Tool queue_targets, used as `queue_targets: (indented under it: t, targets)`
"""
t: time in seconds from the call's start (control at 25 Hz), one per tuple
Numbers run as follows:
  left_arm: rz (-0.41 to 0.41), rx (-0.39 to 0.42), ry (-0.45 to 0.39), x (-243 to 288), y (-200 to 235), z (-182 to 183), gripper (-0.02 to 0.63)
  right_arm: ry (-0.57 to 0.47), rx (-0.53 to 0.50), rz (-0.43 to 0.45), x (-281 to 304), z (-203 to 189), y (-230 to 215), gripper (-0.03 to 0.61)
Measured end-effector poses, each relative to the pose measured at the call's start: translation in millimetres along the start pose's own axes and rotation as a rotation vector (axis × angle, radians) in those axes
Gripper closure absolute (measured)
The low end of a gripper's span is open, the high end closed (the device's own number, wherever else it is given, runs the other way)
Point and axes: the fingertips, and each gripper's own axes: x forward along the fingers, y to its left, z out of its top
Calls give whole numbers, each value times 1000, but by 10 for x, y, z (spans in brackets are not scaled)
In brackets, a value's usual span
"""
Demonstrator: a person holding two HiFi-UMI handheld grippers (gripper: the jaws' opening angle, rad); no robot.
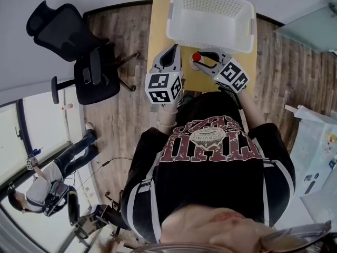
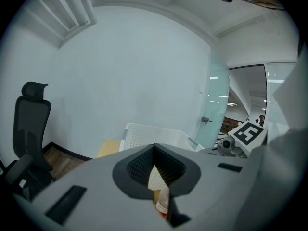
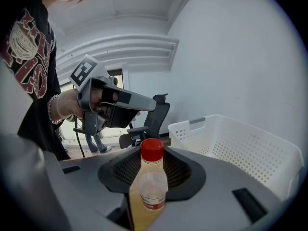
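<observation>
A small bottle (image 1: 196,57) with a red cap and pale yellow liquid stands upright on the yellow table (image 1: 158,33), just in front of a white perforated basket (image 1: 175,21). My right gripper (image 1: 203,58) is shut on the bottle (image 3: 148,186), its jaws pressed against both sides below the cap. My left gripper (image 1: 172,51) hovers beside it to the left, shut and holding nothing. Through the thin slit between its jaws I see a sliver of the bottle (image 2: 163,202) and the basket (image 2: 144,134). The left gripper (image 3: 118,104) also appears in the right gripper view, held by a hand.
A black office chair (image 1: 79,51) stands on the wood floor left of the table. Another person (image 1: 52,186) stands at the lower left by the windows. A glass door (image 2: 214,105) is to the right of the basket, and a white wall lies behind it.
</observation>
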Motion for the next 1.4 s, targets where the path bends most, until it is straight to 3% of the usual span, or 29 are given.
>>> queue_targets:
  t: [0.8, 1.4]
  targets:
    - [-14, 1, 6, -23, -11, -36, 574, -13, -19, 22, 29, -259, 72, 425]
    - [-44, 9, 13, 46, -109, -58, 574, 26, -72, 88, -57, -340, 99, 425]
